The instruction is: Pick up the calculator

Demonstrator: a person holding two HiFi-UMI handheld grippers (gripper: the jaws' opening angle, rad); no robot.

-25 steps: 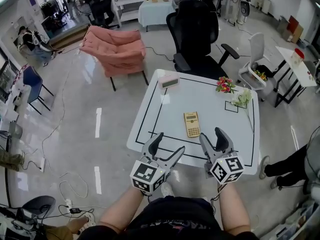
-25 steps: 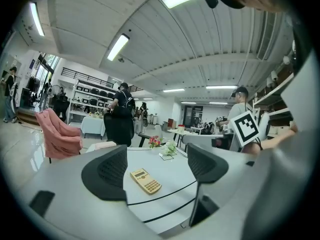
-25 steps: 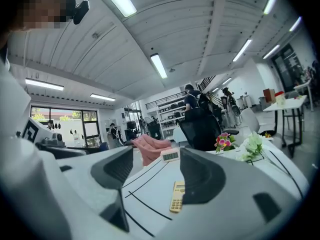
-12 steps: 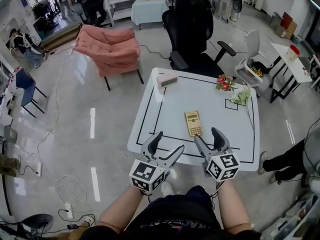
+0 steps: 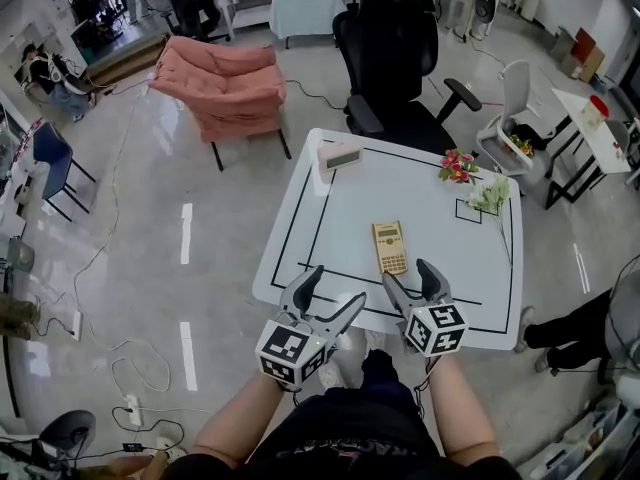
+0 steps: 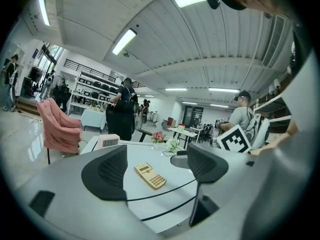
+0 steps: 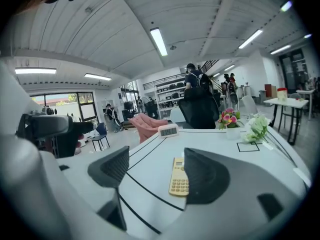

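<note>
A yellow calculator [image 5: 389,247] lies flat near the middle of the white table [image 5: 470,298], keys up. It also shows in the left gripper view as the calculator [image 6: 149,175] and in the right gripper view as the calculator [image 7: 179,178]. My right gripper [image 5: 414,281] hovers over the table's near edge, just short of the calculator; its jaws are opening and hold nothing. My left gripper [image 5: 329,294] is at the near edge, left of the right one, open and empty. The right gripper [image 7: 160,171] frames the calculator's near end.
A pink digital clock [image 5: 340,155] stands at the table's far left corner. Flowers [image 5: 456,167] and a white bouquet [image 5: 490,196] sit at the far right. A black office chair [image 5: 395,58] stands behind the table, a pink armchair [image 5: 230,83] further left. Black lines mark the tabletop.
My right gripper has come down and forward towards the calculator and its jaws have spread a little. The left gripper has sunk slightly. The calculator has not moved.
</note>
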